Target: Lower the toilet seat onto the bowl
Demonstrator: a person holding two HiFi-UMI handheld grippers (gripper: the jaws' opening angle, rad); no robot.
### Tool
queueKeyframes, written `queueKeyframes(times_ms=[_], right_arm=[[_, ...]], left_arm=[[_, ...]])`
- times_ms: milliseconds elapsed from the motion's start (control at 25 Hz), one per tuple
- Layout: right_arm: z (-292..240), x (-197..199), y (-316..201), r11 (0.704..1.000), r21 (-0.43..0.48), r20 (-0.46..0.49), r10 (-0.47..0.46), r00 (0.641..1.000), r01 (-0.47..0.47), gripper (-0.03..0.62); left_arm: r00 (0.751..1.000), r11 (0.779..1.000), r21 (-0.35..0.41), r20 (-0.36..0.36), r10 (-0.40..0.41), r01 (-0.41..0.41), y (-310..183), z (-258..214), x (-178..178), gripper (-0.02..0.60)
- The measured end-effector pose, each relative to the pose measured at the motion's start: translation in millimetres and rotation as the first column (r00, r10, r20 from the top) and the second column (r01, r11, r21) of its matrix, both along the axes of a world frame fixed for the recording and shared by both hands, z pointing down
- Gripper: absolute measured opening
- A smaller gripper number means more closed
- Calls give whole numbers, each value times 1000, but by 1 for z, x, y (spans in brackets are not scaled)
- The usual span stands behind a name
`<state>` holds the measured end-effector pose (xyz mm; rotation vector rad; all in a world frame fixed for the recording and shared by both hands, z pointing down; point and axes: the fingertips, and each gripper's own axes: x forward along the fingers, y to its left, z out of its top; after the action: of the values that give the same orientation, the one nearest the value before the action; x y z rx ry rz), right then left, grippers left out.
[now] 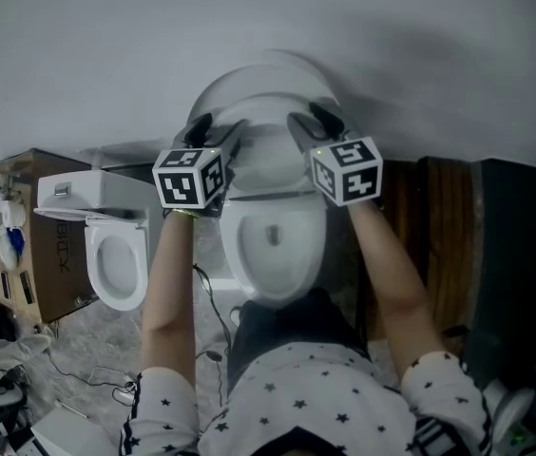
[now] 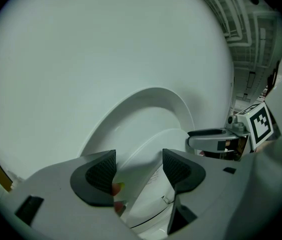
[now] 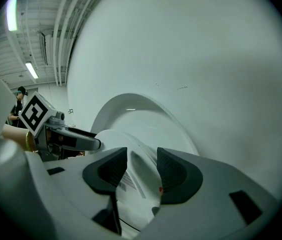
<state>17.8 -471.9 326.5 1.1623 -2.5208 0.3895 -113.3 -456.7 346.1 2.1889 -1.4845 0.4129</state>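
Second toilet (image 1: 116, 255): stands well apart at the far left, beside a cardboard box (image 1: 54, 264). It is not part of this job.

Left tool (image 2: 138, 166): it is open. The left edge of the toilet seat (image 2: 151, 149) runs between its two pads, but the pads do not pinch it; a gap shows at the pad faces.

Toilet seat, place: it is still raised, standing nearly upright above the back of the bowl (image 1: 239, 255), just in front of the lid (image 1: 258, 84). It seems to lean a little away from the lid, but I cannot tell this for sure.

Lid: it is up, against the white wall (image 1: 420, 46).

Bowl: its rim is bare and the inside is open to the head view, so nothing lies on it yet.

Right tool (image 3: 141, 169): it is also open. The right edge of the seat passes between its pads, and they do not press on it.

Done so far: both tools are brought to the seat, one on each side, near its upper part.

Left to do: in my judgement almost all of the task. Both tools must close on the seat, or push its top edge, then swing it forward on its hinge and lay it flat on the rim.

Risk: if the seat tips while nothing holds it, it can drop and hit the bowl.
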Motion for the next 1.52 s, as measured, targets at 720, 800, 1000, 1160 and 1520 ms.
queueKeyframes(times_ms=[720,800,1000,1160,1520], right_arm=[[-3,7,18,1000,-13,37,13,999,-13,175],[-4,9,22,1000,-10,39,18,999,-17,175],[-6,9,31,1000,-12,34,21,999,-21,175],[-6,8,39,1000,-15,35,25,999,-25,173],[-7,15,61,1000,-8,27,16,1000,-16,172]], left_arm=[[999,999,8,28,-33,33,19,-3,1,278],[999,999,11,31,-35,34,24,-4,3,278],[999,1000,10,25,-27,27,33,-6,3,278],[1000,1000,7,20,-22,22,41,-7,1,276],[1000,1000,14,24,-16,16,63,-8,8,273]])
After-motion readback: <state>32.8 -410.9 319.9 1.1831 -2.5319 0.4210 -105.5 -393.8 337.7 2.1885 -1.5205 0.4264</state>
